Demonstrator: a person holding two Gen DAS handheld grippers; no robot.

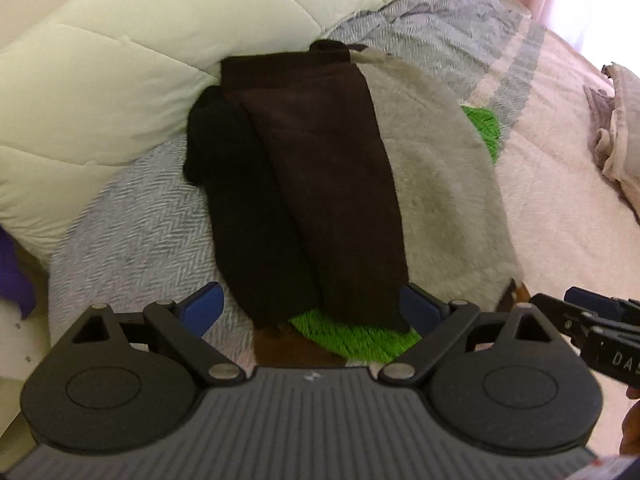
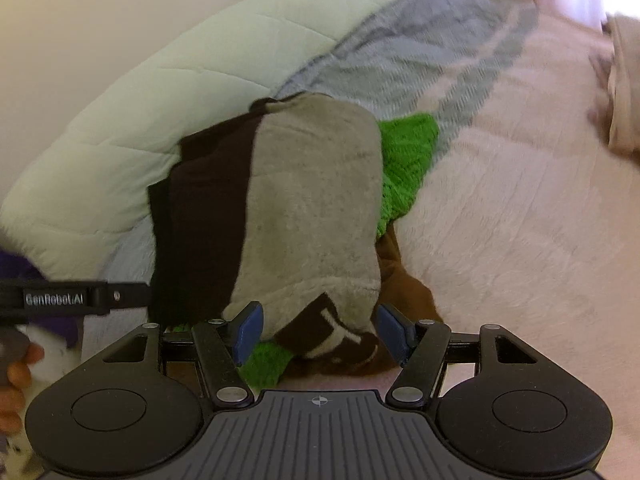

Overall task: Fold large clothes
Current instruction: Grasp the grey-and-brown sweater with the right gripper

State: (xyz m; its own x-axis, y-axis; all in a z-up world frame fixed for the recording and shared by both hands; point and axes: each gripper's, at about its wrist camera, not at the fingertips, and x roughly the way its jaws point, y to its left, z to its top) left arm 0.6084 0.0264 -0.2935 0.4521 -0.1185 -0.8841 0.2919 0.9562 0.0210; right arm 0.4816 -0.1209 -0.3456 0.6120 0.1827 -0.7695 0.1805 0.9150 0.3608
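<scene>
A pile of folded clothes lies on the bed. In the left wrist view, a dark brown garment [image 1: 328, 184] and a black one [image 1: 240, 200] rest on a grey fleece garment [image 1: 440, 184], with a green knit [image 1: 360, 336] underneath. My left gripper [image 1: 314, 306] is open, its blue pads either side of the brown garment's near end. In the right wrist view, my right gripper [image 2: 320, 332] is open around the near end of the grey fleece [image 2: 312, 208], where a brown patch with cream lettering [image 2: 336, 340] shows. The green knit [image 2: 404, 156] peeks out to the right.
A white quilt [image 1: 120, 60] is bunched behind and left of the pile. A grey herringbone blanket [image 1: 132, 240] lies beneath it, and the pink bedspread [image 1: 560, 160] stretches right. A crumpled beige cloth [image 1: 616, 128] sits far right. A hand [image 2: 16, 372] shows at the left edge.
</scene>
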